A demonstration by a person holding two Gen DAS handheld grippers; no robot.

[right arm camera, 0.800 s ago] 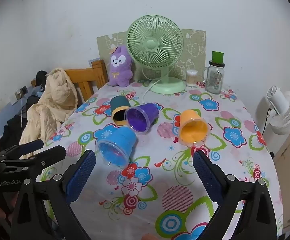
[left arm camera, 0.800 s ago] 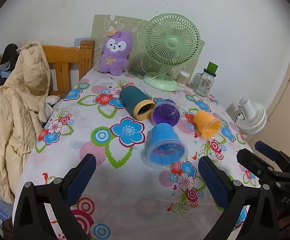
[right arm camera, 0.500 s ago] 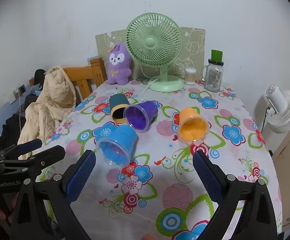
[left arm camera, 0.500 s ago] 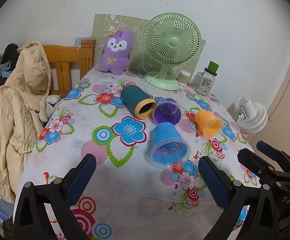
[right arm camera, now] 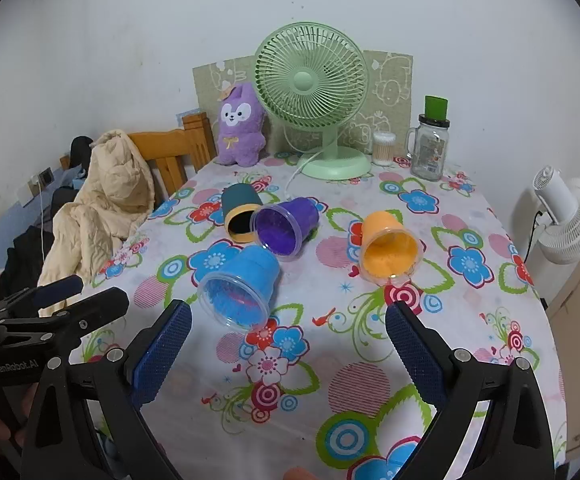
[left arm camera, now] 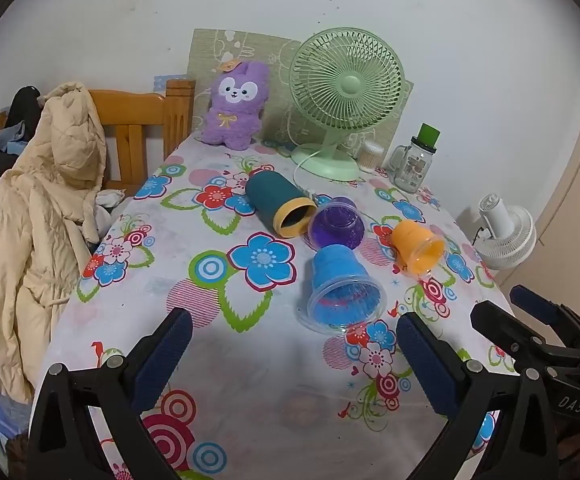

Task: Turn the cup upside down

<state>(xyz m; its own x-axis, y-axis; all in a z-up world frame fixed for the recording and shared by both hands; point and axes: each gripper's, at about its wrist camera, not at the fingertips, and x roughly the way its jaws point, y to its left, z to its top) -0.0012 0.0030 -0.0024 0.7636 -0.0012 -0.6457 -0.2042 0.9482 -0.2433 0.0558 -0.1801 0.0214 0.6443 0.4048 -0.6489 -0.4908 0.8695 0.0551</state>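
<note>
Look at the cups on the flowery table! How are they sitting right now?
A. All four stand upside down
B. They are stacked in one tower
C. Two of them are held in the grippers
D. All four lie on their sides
D: the blue cup, purple cup, orange cup and dark teal cup each lie tipped over on the tablecloth, mouths showing, while the left gripper and right gripper are open and empty.

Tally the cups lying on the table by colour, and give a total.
Blue cup: 1
Purple cup: 1
Orange cup: 1
Dark teal cup: 1
Total: 4, all on their sides on the table.
</note>
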